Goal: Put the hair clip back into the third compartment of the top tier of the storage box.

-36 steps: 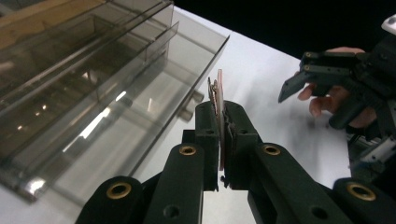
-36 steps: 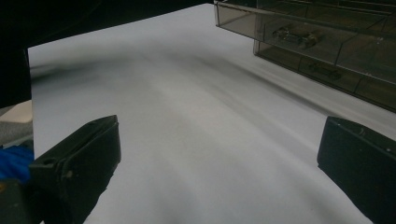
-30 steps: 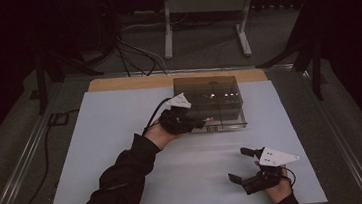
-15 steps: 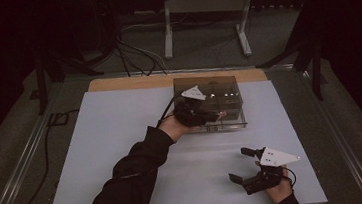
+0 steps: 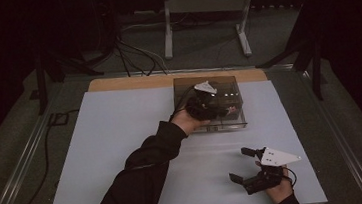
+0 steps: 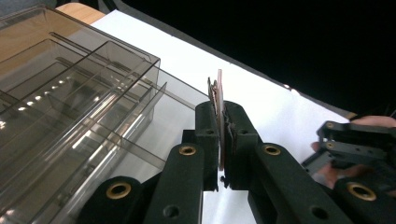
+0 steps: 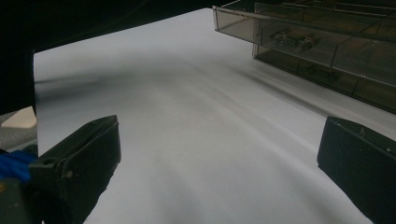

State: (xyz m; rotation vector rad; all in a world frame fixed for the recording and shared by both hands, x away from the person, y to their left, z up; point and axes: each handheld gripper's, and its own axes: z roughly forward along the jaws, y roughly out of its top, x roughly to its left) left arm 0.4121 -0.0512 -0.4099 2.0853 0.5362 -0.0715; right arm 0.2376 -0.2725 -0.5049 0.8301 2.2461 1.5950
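Observation:
A smoky clear plastic compartment box (image 5: 229, 83) stands at the far middle of the white table. My left gripper (image 5: 226, 111) hovers over the box's front part, pointing right. In the left gripper view that gripper (image 6: 221, 114) is shut on a thin flat pinkish-brown plate (image 6: 219, 86), held upright on edge, with the box's empty compartments (image 6: 70, 93) to its left. My right gripper (image 5: 241, 165) rests low at the near right of the table; its jaws stand wide open, and in the right gripper view the gripper (image 7: 219, 140) has bare table between its fingers.
The white table top (image 5: 122, 138) has free room at left and in the middle. Two small clear parts (image 7: 292, 39) lie in one box compartment. A wooden strip (image 5: 127, 83) edges the table's far side, with cables and a metal stand (image 5: 200, 9) beyond.
My left hand has carried the thin plate from the box's front left corner to the right, over the box. The right gripper has stayed in place.

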